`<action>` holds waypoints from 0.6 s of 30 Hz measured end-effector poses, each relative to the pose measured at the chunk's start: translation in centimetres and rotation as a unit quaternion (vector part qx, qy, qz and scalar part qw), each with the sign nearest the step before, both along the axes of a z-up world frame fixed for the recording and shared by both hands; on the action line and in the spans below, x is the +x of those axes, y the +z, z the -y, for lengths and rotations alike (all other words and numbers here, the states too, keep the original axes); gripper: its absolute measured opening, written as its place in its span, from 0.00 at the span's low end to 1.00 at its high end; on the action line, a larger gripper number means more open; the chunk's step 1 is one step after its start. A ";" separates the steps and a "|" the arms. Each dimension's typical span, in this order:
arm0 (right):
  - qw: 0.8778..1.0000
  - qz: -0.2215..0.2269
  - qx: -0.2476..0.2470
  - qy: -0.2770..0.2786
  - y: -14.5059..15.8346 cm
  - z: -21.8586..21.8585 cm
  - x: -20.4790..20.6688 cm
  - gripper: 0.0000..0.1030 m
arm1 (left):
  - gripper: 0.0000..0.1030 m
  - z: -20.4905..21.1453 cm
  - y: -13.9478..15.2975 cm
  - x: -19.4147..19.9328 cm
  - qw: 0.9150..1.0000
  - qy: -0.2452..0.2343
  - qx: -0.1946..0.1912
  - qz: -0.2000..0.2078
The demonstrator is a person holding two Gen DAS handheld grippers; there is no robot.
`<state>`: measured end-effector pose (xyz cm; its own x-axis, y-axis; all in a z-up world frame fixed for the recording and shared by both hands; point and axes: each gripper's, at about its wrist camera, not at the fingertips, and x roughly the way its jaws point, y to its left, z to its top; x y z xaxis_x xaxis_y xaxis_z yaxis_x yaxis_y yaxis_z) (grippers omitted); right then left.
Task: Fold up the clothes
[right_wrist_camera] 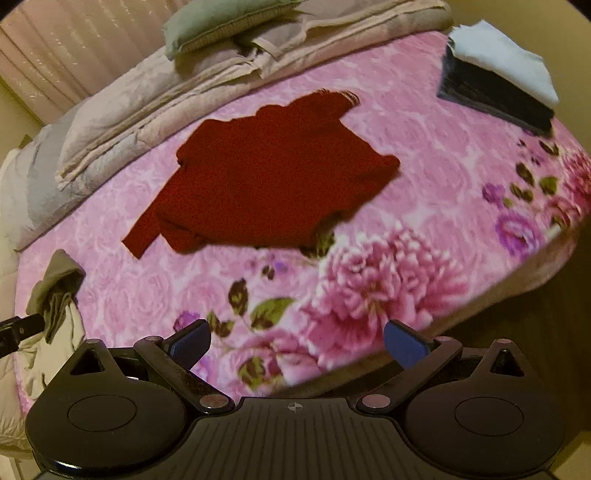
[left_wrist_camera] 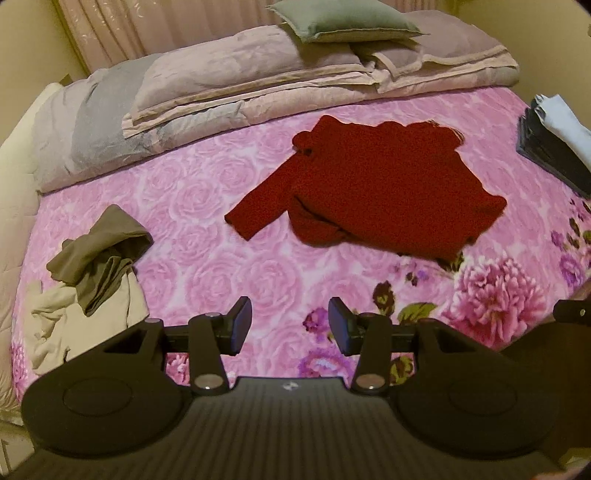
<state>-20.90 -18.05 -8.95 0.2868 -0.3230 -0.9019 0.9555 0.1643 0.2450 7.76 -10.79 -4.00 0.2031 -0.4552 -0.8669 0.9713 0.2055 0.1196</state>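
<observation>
A dark red sweater (left_wrist_camera: pixel 373 188) lies partly folded in the middle of the pink floral bedspread (left_wrist_camera: pixel 207 236), one sleeve stretched toward the left. The right wrist view shows the same sweater (right_wrist_camera: pixel 266 177) a little blurred. My left gripper (left_wrist_camera: pixel 290 326) hovers over the near part of the bed, well short of the sweater, open with nothing between its blue pads. My right gripper (right_wrist_camera: pixel 297 345) hangs above the bed's near edge, open wide and empty. A crumpled pile of olive and cream clothes (left_wrist_camera: pixel 92 273) lies at the left, also seen from the right wrist as the pile (right_wrist_camera: pixel 55 291).
Folded pale quilts (left_wrist_camera: pixel 229 92) and a green pillow (left_wrist_camera: pixel 343 18) line the far side of the bed. A stack of folded dark and white clothes (right_wrist_camera: pixel 495 77) sits at the far right corner. The bed's near edge (right_wrist_camera: pixel 461 343) drops to a dark floor.
</observation>
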 end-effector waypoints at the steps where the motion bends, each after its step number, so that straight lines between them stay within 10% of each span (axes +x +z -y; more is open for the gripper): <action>1: 1.000 -0.002 0.001 -0.004 0.0 -0.5 0.0 0.99 | 0.40 -0.3 0.0 0.1 1.000 -0.004 0.000 -0.002; 18: 1.000 -0.005 -0.014 0.021 0.4 0.6 1.4 0.99 | 0.44 0.6 -0.2 1.1 1.000 0.017 -0.009 -0.014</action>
<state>-19.52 -18.66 -8.55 0.2915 -0.3349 -0.8960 0.9499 0.2115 0.2299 8.81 -11.39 -4.25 0.1954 -0.4641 -0.8639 0.9664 0.2410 0.0891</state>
